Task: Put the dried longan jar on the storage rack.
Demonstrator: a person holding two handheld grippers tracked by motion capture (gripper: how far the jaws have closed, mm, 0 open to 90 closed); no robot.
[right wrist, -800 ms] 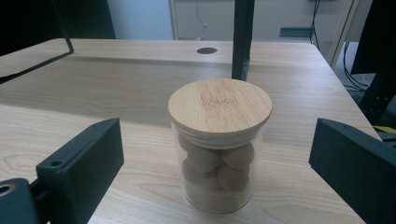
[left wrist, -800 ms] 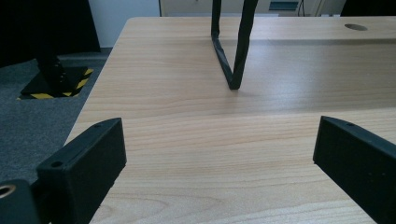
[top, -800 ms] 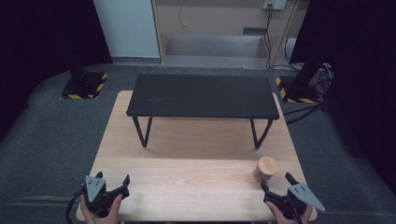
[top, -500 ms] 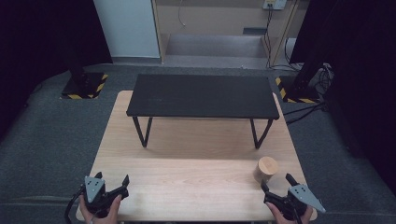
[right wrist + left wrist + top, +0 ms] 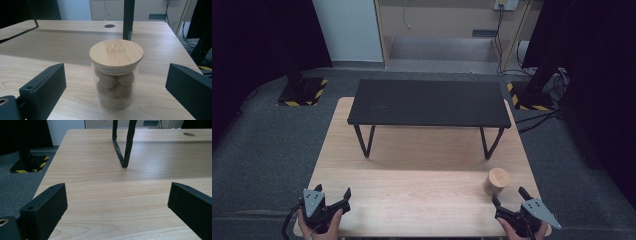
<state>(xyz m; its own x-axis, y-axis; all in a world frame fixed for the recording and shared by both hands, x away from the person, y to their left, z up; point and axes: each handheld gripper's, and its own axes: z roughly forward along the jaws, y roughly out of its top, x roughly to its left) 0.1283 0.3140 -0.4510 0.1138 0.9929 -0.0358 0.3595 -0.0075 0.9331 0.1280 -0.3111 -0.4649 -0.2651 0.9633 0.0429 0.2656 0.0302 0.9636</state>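
A small glass jar with a round wooden lid stands upright on the wooden table, near its right front corner. Brown balls fill the jar. My right gripper rests at the front right edge, just short of the jar, jaws wide open and pointing at it; nothing is between them. In its own view the right gripper frames the jar without touching it. My left gripper sits at the front left corner, open and empty. The left gripper has only bare tabletop ahead of it.
A low black bench-like shelf on thin black legs stands across the far half of the table. One bent leg rises ahead of the left gripper. Grey carpet surrounds the table, with black stands on hazard-striped bases at both sides.
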